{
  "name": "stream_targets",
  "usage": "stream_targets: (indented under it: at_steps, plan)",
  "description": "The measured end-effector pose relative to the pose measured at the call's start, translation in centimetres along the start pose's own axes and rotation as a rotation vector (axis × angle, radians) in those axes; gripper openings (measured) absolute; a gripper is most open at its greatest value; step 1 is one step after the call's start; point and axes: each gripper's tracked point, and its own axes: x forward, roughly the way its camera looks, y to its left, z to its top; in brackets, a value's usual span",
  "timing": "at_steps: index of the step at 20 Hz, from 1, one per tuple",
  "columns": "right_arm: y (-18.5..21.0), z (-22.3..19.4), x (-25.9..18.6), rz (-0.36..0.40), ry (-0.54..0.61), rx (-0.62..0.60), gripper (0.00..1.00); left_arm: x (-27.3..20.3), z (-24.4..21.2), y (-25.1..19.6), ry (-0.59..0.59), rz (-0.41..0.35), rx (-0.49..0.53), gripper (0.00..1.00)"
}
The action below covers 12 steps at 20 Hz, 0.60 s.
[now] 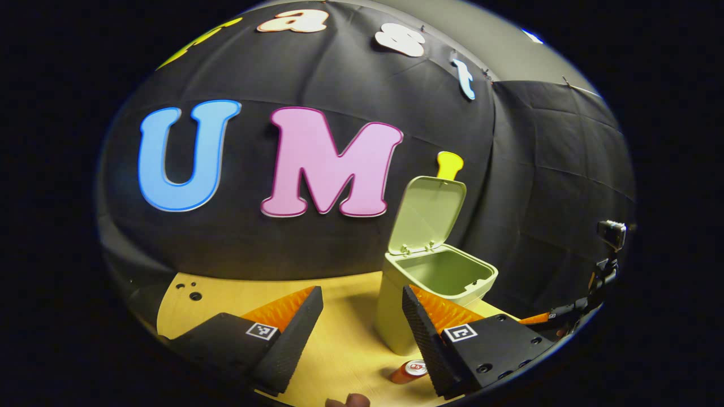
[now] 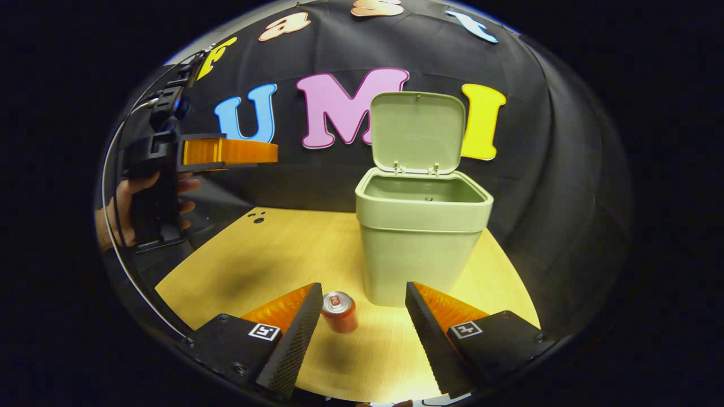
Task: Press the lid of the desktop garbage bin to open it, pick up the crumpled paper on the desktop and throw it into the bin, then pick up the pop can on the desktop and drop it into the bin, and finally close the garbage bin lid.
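A pale green desktop garbage bin (image 2: pixel 419 237) stands on a light wooden table (image 2: pixel 254 265), its lid (image 2: pixel 417 138) swung up and standing open behind the mouth. What shows of the inside looks bare, though the bottom is hidden.

A small red pop can (image 2: pixel 339 311) stands upright on the table just in front of the bin, toward the bin's left corner as seen in the right gripper view. Its long axis is vertical, silver top with pull tab facing up. Any printing on the can is too small to read.

The right tool (image 2: pixel 359 330) hangs released, fingers wide apart, holding nothing. The can sits just ahead, close to its left finger, off-centre in the gap. This tool is clearly the nearer one, so the grab likely falls to it after a small shift toward the can.

The left tool (image 1: pixel 362 330) is also released and empty, held higher, well left of the bin, gripped by a hand (image 2: pixel 121 212).

No crumpled paper is visible on the table.
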Motion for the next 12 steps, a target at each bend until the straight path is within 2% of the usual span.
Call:
stream_targets:
  at_steps: [4, 12]
  plan:
    - [1.5, -1.8, 2.4, 0.043, 0.048, -0.019, 0.93, -3.5, -2.2, 2.3, 0.02, 0.058, -0.074, 0.91]
    - [2.9, -5.9, 7.6, 0.092, 0.164, 0.018, 0.93, -8.1, -6.2, 6.9, 0.075, 0.187, -0.092, 0.91]
